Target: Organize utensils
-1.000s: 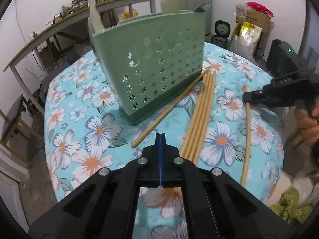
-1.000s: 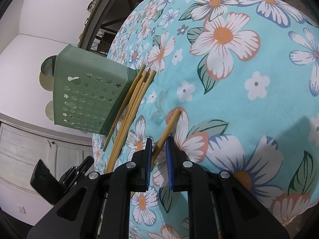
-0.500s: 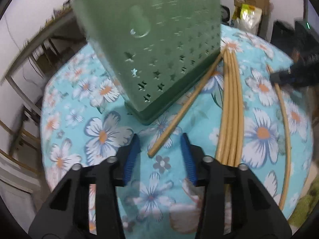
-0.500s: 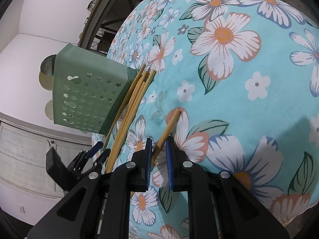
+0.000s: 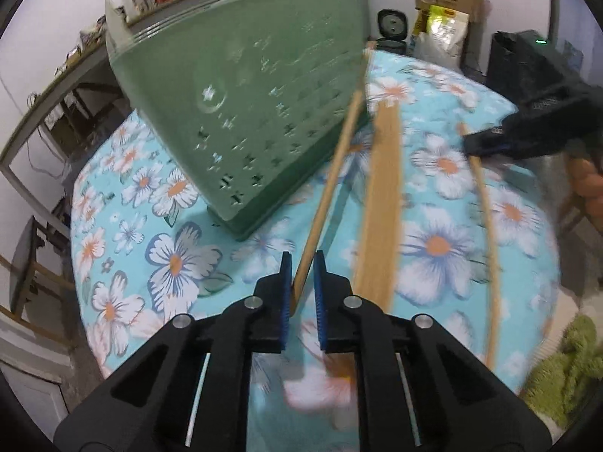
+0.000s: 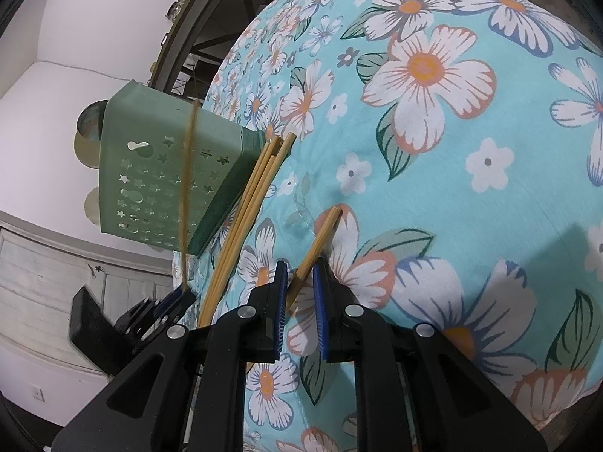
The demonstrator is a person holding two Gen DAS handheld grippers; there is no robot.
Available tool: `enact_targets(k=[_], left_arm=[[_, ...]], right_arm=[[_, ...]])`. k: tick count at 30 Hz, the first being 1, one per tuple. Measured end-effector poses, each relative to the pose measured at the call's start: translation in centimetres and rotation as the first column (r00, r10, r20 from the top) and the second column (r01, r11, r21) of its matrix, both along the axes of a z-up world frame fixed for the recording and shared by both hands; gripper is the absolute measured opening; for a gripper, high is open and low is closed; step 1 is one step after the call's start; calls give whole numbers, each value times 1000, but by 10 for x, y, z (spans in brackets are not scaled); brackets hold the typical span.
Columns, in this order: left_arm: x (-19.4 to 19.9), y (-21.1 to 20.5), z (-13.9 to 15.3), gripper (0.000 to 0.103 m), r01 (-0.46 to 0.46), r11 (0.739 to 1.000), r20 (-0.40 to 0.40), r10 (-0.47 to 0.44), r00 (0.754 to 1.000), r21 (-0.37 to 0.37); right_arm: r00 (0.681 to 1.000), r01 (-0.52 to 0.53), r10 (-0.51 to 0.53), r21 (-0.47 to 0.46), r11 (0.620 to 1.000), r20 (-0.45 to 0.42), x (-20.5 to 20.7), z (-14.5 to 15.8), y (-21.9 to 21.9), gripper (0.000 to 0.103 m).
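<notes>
Beside the green holder (image 5: 241, 113), left gripper (image 5: 301, 282) jaws closing on one chopstick (image 5: 331, 188) — right gripper (image 6: 299, 290) pinches another (image 6: 318, 241) — lift steadily.

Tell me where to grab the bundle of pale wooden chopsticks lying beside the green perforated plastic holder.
Take the bundle of pale wooden chopsticks at its free near end, from above, jaws across the thin shafts. It lies flat on the cloth, and its far end sits beside the green perforated plastic holder.

Two matching handheld grippers
Each black angular plastic gripper (image 5: 299, 282) (image 6: 299, 293) carries ribbed blue finger pads (image 5: 285, 282) and silver screws.
</notes>
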State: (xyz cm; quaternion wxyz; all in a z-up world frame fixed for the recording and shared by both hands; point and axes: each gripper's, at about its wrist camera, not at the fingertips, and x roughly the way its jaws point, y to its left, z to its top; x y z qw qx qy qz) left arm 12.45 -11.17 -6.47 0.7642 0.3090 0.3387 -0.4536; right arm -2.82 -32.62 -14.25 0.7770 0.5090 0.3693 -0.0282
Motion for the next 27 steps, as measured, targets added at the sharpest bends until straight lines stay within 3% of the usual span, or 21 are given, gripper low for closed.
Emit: enact_targets(k=[4, 8, 13, 17, 20, 23, 27], left_arm=[[-28, 20, 14, 6, 21, 1000, -4, -21, 1000, 3], [-43, 46, 8, 5, -22, 999, -45, 24, 999, 46], [-38, 74, -9, 6, -96, 990, -175, 113, 978, 101], [-32, 84, 2, 7, -129, 991, -231, 134, 964, 38], [-24, 75, 15, 9, -133, 991, -244, 121, 962, -32], [-15, 48, 23, 12, -112, 991, -204, 96, 974, -71], [0, 7, 21, 13, -77, 994, -179, 63, 982, -74]], right_arm=[[1000, 0, 0, 0, 1000, 1, 0, 0, 1, 13], [1000, 1, -1, 3, 1000, 0, 0, 0, -1, 13], [1000, 2, -2, 18, 1000, -4, 0, 0, -3, 14], [1000, 1, -1, 36, 999, -6, 1, -1, -9, 14], [1000, 2, -2, 35, 999, -5, 1, -1, -11, 14], [1000, 1, -1, 34, 999, -5, 1, -1, -12, 14], [1000, -2, 2, 36, 999, -4, 1, -2, -12, 14]])
